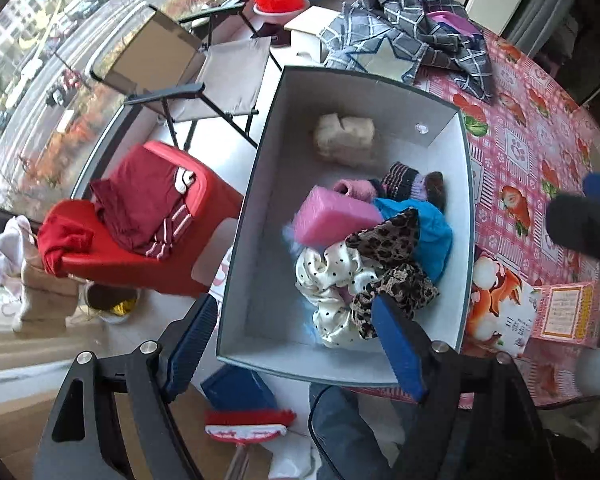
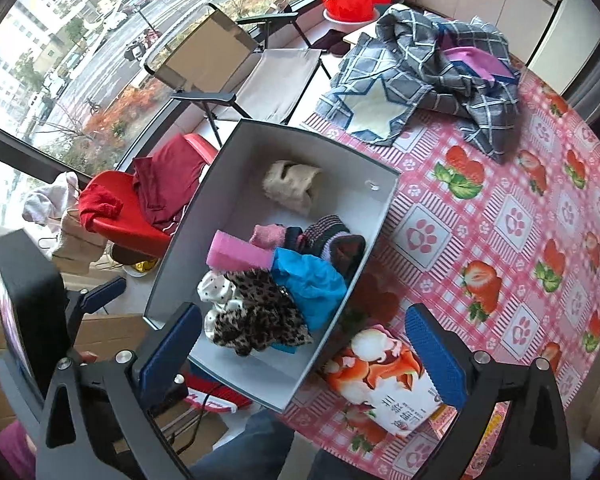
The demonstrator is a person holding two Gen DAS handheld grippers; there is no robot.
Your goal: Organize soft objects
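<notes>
Grippers hang over the grey box — left gripper and right gripper both spread wide, nothing between the pads. Inside the box, toward six o'clock, lie the soft things: pink sponge, blue cloth, leopard-print scrunchie, white dotted scrunchie. At twelve o'clock on the table — a plaid cloth.
</notes>
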